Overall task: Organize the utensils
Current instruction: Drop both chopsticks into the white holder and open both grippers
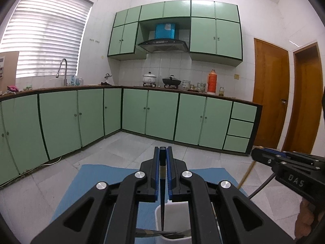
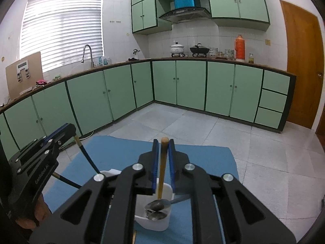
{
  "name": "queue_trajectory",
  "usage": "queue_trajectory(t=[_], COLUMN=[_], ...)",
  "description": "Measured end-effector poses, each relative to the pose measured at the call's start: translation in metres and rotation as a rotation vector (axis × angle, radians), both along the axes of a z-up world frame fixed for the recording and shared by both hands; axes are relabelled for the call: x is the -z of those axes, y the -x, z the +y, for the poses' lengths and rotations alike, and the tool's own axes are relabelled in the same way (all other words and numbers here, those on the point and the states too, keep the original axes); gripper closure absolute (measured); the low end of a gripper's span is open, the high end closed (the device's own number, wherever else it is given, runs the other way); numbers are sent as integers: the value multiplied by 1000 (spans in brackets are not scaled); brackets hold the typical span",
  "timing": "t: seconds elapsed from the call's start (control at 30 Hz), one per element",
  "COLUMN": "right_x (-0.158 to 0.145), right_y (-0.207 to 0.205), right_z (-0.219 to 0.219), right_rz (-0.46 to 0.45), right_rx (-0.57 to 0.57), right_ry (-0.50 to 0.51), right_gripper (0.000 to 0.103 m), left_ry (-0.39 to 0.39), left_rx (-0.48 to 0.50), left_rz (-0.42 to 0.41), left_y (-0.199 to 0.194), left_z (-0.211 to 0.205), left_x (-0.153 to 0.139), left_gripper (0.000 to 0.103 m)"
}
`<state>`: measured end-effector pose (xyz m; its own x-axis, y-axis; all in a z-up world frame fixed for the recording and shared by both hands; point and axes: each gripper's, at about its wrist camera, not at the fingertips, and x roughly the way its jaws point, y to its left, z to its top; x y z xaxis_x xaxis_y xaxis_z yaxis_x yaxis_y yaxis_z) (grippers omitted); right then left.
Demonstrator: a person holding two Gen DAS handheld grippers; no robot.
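My left gripper (image 1: 163, 152) is shut on a dark-handled utensil (image 1: 162, 193) that hangs down with its tip inside a white holder (image 1: 178, 211). My right gripper (image 2: 164, 145) is shut on a wooden-handled spoon (image 2: 162, 174) whose metal bowl (image 2: 159, 205) is just above or inside the white holder (image 2: 160, 222). A second metal spoon bowl lies in the holder. The left gripper (image 2: 67, 131) shows at the left of the right wrist view with its dark utensil (image 2: 89, 160). The right gripper (image 1: 262, 154) shows at the right of the left wrist view.
A blue mat (image 2: 203, 162) on a table carries the holder. Beyond it are a grey tiled floor (image 2: 203, 126), green base cabinets (image 2: 182, 83), a counter with pots and an orange flask (image 2: 239, 47), and brown doors (image 2: 302, 61).
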<state>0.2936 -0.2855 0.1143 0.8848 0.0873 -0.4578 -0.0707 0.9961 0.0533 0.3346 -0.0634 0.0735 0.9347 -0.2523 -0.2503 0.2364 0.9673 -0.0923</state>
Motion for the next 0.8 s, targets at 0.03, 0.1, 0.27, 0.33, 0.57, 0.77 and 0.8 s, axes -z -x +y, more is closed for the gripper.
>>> queue_trajectory(t=[0.03,0.1,0.27,0.33,0.57,0.77,0.8], right_x=[-1,-2,-6,-10,-31,-41,-41], right_y=[1,5,11,15,34,61,68], right_z=[-1,-4,-13,-19,-35,-44,-44], right_rz=[-5,-20,-52,-77,-180,-256,-271], right_rx=[3,10,31,33,76,104,105], right_ry=[-3,-3,-4,-15,-26,-7,3], right_gripper=[80,68,58,52,37,22,18], left_ry=[2,6,12,22,33,56,56], left_rx=[0,-6,-15,-18,-34,-41,-43], left_rz=[3,-2,-13,-22,-90,-155,-164], left_y=[0,2,6,8,21,47,51], left_z=[1,3,8,10,15,23,24], left_x=[0,0,-2,-4,-20,-36,-38], left_gripper=[92,81,64,58,30,11,10])
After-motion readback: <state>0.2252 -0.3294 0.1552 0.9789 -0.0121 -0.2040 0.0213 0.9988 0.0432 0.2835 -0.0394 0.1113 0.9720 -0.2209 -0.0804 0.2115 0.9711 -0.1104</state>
